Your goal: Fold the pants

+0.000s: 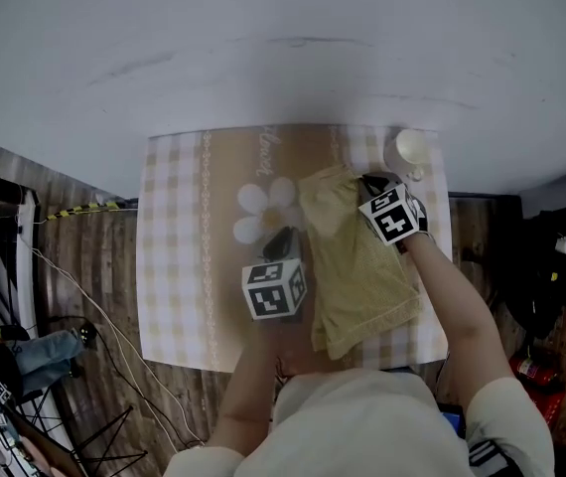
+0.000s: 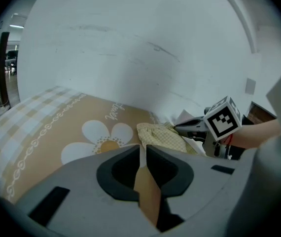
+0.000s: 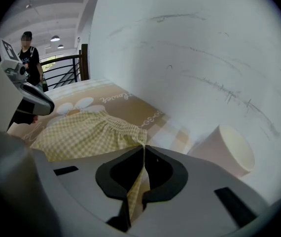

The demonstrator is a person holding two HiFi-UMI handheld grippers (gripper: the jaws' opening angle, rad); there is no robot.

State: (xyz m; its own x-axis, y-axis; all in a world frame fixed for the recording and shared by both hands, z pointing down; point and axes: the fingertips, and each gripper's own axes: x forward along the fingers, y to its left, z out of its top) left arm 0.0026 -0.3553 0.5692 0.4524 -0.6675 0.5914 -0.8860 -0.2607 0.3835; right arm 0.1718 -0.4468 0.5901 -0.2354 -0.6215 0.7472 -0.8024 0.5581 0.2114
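Pants (image 1: 362, 266) clamped in left tongs (image 2: 143, 151) and right tongs (image 3: 143, 154); right gripper view, unlike left, shows bystander (image 3: 30, 65).

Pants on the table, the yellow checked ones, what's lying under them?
The beige checked tablecloth with its daisy print lies under the pants. The stretch of cloth they cover, and anything on it, cannot be seen.

Cream top, grey grippers with marker cubes.
The short-sleeved top (image 1: 354, 413) is pale cream. The left gripper (image 1: 284, 237) and the right gripper (image 1: 368, 183) have smooth grey bodies with black linings round the jaws, and each carries a white cube (image 1: 274, 289) printed with black square markers.
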